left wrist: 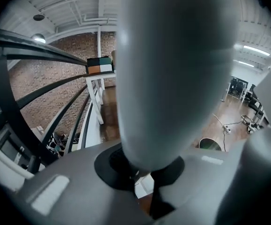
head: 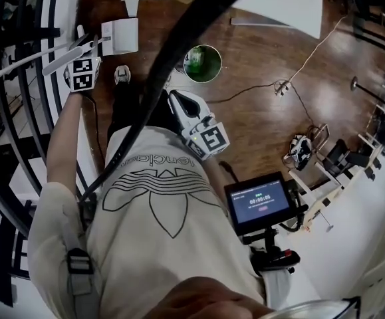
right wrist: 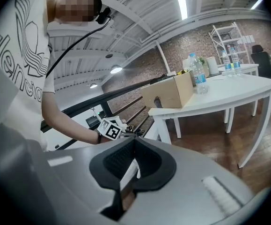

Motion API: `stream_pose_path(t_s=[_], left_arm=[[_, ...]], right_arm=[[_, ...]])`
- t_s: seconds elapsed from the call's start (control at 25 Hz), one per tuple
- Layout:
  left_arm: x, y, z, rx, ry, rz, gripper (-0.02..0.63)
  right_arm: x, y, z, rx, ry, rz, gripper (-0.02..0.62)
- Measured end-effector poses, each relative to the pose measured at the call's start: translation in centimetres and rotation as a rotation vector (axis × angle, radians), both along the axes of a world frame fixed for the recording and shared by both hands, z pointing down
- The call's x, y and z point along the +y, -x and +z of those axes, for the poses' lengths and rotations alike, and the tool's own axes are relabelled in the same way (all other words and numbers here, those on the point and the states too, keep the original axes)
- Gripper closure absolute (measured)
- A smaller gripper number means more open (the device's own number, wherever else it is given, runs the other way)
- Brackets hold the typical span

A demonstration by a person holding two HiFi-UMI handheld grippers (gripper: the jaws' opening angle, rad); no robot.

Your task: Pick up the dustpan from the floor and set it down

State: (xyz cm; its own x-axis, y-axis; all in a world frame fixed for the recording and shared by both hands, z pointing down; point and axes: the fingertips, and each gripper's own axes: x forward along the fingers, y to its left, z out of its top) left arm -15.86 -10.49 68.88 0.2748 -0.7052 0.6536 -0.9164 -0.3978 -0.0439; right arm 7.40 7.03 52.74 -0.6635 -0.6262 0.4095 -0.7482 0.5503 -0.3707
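My left gripper point(head: 86, 52) is shut on the dustpan's long pale grey handle point(head: 59, 60), beside the black railing. In the left gripper view that handle point(left wrist: 172, 69) fills the middle and rises from between the jaws of the left gripper point(left wrist: 147, 172). The white pan point(head: 120, 36) lies on the wooden floor just past the gripper; a strip of it point(left wrist: 142, 185) shows under the jaws. My right gripper point(head: 177, 100) hangs in front of the person's body, shut with nothing in it. In its own view the black pads of the right gripper point(right wrist: 134, 146) meet.
A black railing point(head: 19, 78) runs along the left. A green-lined round bin point(head: 202, 64) stands on the floor ahead, with a cable and power strip point(head: 282, 87) to the right. A white table point(right wrist: 219, 95) carries a cardboard box point(right wrist: 168, 93) and bottles.
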Motion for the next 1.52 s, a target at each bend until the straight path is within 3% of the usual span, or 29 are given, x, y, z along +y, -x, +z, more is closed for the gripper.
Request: stream_pose_path(t_s=[0.2, 0.32, 0.44, 0.56, 0.6, 0.64, 0.84, 0.96, 1.0, 1.2, 1.52], left_arm=[[-0.8, 0.8, -0.1, -0.019, -0.048, -0.026, 0.542], [-0.4, 1.5, -1.8, -0.060, -0.107, -0.083, 0.360], [2.6, 2.6, -2.8, -0.128, -0.099, -0.155, 0.305], [6.4, 3.6, -4.0, -0.196, -0.134, -0.199, 0.311], [7.5, 3.4, -4.8, -0.196, -0.159, -0.192, 0.407], [8.4, 2.7, -5.7, -0.165, -0.183, -0.163, 0.588], [9.8, -5.5, -10.5, 0.115, -0.238, 0.094, 0.586], [9.7, -10.2, -12.7, 0.361, -0.166, 0.164, 0.586], [9.6, -11.4, -13.4, 0.408, -0.155, 0.186, 0.586], [8.6, -14.7, -16.5, 0.420, -0.236, 0.273, 0.586], [9.5, -18.2, -16.3, 0.433, -0.226, 0.339, 0.586]], right_arm=[[-0.2, -0.2, 0.2, -0.001, -0.014, 0.001, 0.594], [-0.6, 0.0, -0.2, -0.018, -0.043, -0.003, 0.594], [-1.2, 0.4, -0.6, -0.041, -0.072, -0.014, 0.594], [-2.1, 1.2, -1.2, -0.063, -0.118, -0.033, 0.594], [-2.5, 1.4, -1.4, -0.071, -0.133, -0.036, 0.594], [-2.9, 1.4, -1.6, -0.079, -0.145, -0.036, 0.594], [-4.5, 1.2, -2.0, -0.105, -0.199, -0.043, 0.594], [-4.5, 1.0, -2.0, -0.109, -0.205, -0.053, 0.594], [-4.4, 1.0, -1.9, -0.107, -0.206, -0.058, 0.594], [-5.4, 1.6, -1.8, -0.078, -0.247, -0.057, 0.595], [-6.4, -0.2, -1.4, -0.054, -0.277, -0.023, 0.595]])
